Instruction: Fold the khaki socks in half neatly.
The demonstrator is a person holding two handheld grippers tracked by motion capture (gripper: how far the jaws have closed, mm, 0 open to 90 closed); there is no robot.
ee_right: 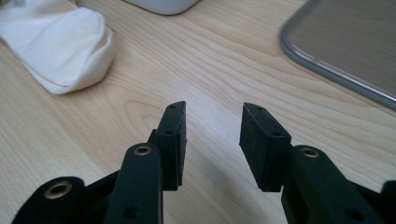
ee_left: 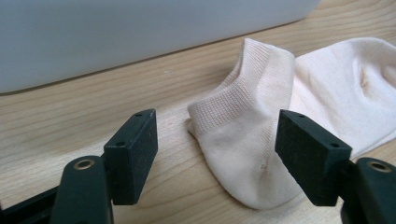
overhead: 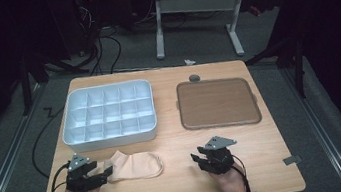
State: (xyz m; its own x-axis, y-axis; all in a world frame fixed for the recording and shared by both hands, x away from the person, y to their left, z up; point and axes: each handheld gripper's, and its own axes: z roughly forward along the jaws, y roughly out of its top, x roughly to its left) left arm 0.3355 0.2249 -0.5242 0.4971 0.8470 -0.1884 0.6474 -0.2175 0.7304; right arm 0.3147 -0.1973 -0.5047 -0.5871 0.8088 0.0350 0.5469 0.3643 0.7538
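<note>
A cream ankle sock (overhead: 135,165) lies flat on the wooden table, near the front and left of centre. My left gripper (overhead: 106,173) is at the sock's left end. In the left gripper view that gripper (ee_left: 217,156) is open, and the ribbed cuff end of the sock (ee_left: 243,121) lies between its two jaws without being pinched. My right gripper (overhead: 196,158) rests near the front edge, to the right of the sock and apart from it. In its own view the right gripper (ee_right: 212,135) is open over bare wood, with the sock (ee_right: 60,42) off to its upper left.
A white box of several compartments (overhead: 108,116) stands behind the sock at the left. A flat brown tray (overhead: 217,103) with a grey rim lies at the right rear, its corner (ee_right: 355,42) showing ahead of my right gripper. Bare wood separates the two grippers.
</note>
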